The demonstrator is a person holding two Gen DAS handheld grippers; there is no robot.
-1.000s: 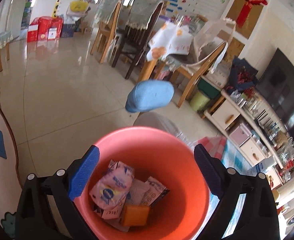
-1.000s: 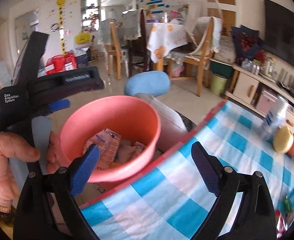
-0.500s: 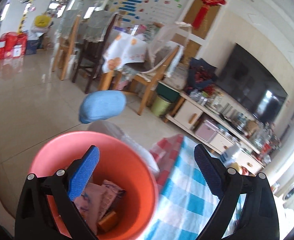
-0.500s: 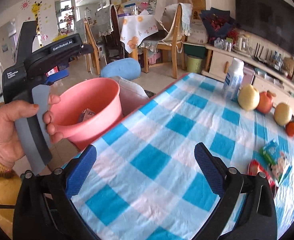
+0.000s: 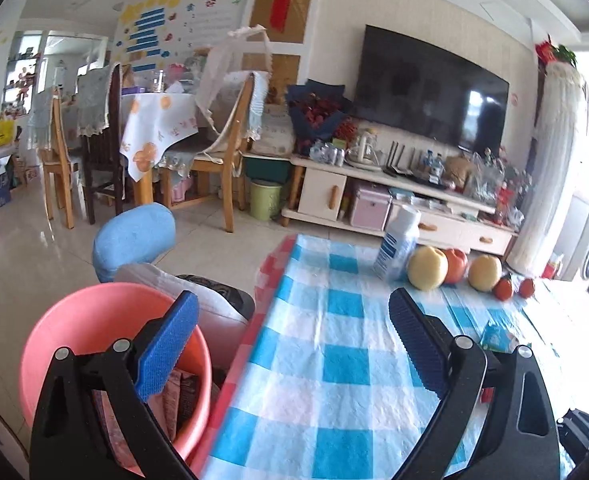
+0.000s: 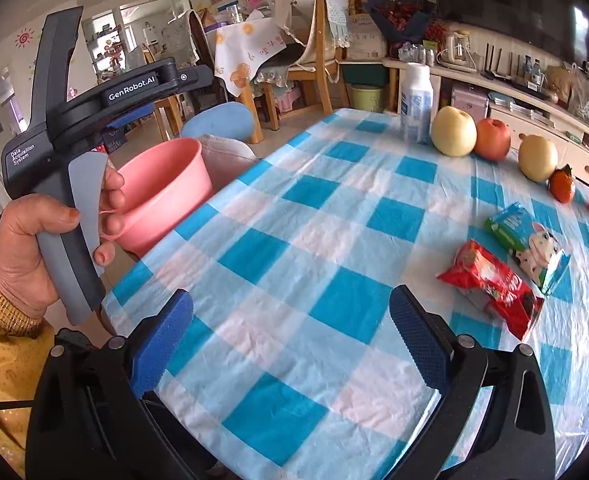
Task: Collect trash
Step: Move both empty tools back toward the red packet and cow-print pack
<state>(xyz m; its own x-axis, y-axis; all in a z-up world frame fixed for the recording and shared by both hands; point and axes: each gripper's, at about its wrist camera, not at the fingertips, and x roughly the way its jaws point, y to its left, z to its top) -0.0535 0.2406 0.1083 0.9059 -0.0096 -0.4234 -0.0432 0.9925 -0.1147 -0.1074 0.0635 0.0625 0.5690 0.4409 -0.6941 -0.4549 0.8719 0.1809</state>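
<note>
Pink bucket (image 6: 166, 188) hugs the table edge (image 6: 230, 188) at ten o'clock; both right gripper (image 6: 290, 340) and left gripper (image 5: 294, 344) gape wide, holding nothing over bare checked cloth (image 6: 294, 248).

Bright daylight floods in from the right, glare whitening that edge; fisheye bending, slight motion blur.

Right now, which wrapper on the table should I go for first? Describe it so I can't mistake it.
Start at the blue-and-white checked tablecloth and look to its right side, nearer than the row of fruit. Two packets lie side by side there; take the red wrapper, the closer one. Its neighbour is green and blue with a cartoon cow.
</note>
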